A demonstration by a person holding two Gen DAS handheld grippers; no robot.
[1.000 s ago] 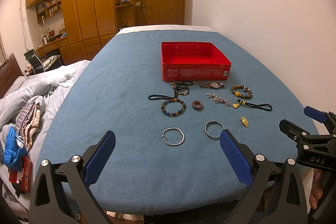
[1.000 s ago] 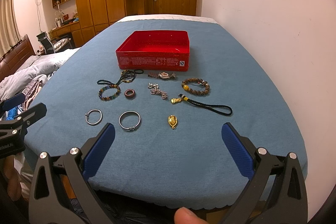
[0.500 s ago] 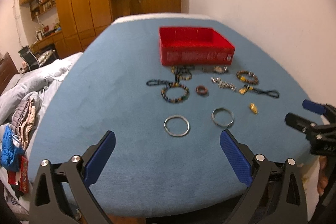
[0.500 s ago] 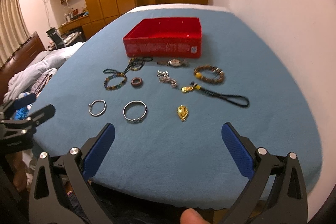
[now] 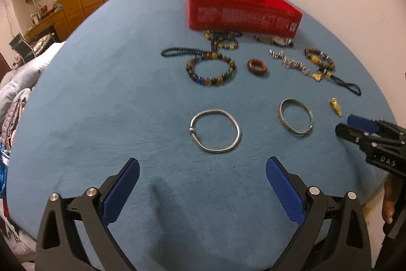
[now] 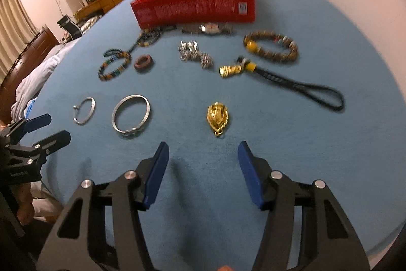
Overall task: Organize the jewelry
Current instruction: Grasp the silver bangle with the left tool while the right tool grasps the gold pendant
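Jewelry is spread over the blue table point(image 5: 101, 83), a red box point(image 5: 241, 9) toward its far edge. The left gripper point(image 5: 203, 184) is held wide open, empty. The right gripper point(image 6: 203, 166) jaws are closing on nothing, just short of the gold pendant point(image 6: 217, 117).

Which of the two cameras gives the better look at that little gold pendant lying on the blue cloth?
The right wrist view. There the gold pendant lies nearly centred, face up, just ahead of the right tool, so its leaf-like shape shows. In the left wrist view the pendant is a small sliver near the right edge, seen almost edge-on.
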